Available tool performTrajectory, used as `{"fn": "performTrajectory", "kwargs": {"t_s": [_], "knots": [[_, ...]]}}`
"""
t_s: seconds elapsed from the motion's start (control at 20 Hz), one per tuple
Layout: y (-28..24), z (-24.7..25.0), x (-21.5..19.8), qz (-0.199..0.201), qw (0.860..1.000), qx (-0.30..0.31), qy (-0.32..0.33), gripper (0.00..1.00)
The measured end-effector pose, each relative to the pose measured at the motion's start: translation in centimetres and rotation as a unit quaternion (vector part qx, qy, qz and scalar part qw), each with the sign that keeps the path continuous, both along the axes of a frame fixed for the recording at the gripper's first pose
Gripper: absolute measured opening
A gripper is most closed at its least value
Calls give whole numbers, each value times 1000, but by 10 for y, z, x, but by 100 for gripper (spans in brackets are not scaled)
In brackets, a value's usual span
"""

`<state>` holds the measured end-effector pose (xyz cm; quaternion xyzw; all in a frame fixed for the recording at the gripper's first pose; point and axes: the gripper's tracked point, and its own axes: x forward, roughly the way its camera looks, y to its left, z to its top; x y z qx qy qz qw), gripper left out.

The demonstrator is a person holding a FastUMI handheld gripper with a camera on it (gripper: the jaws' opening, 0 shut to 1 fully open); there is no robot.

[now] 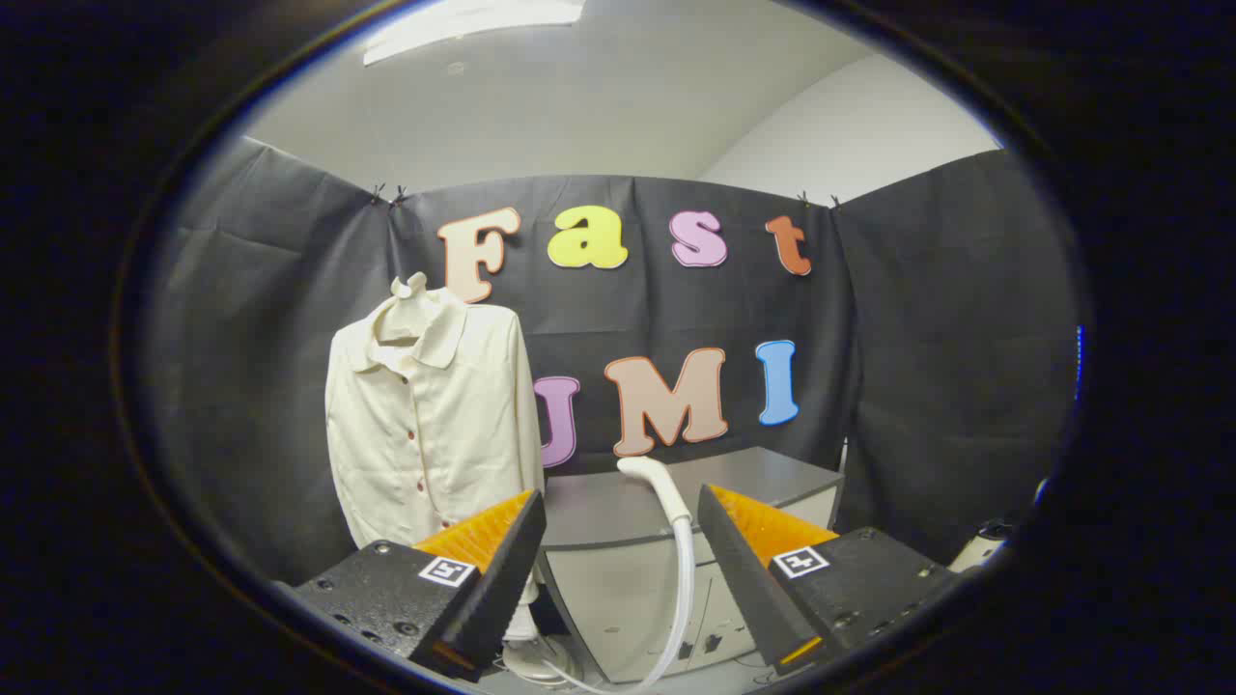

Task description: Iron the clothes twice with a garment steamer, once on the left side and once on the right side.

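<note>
A cream button-up shirt (430, 420) hangs upright on a stand in front of the booth wall, beyond my left finger. A white garment steamer head (657, 483) rests on the near edge of a grey cabinet (744, 478), and its white hose (682, 598) drops down the cabinet's front. My gripper (621, 507) is open and holds nothing. The steamer head sits just beyond the gap between the fingers, apart from both.
The stand's round white base (536, 661) sits on the floor below the shirt, next to the cabinet's left corner. Black cloth walls close the booth on three sides. A small white object (980, 550) lies low at the right wall.
</note>
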<state>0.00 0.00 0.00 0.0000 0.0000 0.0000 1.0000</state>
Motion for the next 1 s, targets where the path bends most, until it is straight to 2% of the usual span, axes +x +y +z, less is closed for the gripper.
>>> {"fn": "performTrajectory", "kwargs": {"t_s": [1.0], "knots": [[-6,8,54,73,997,-8,15,96]]}}
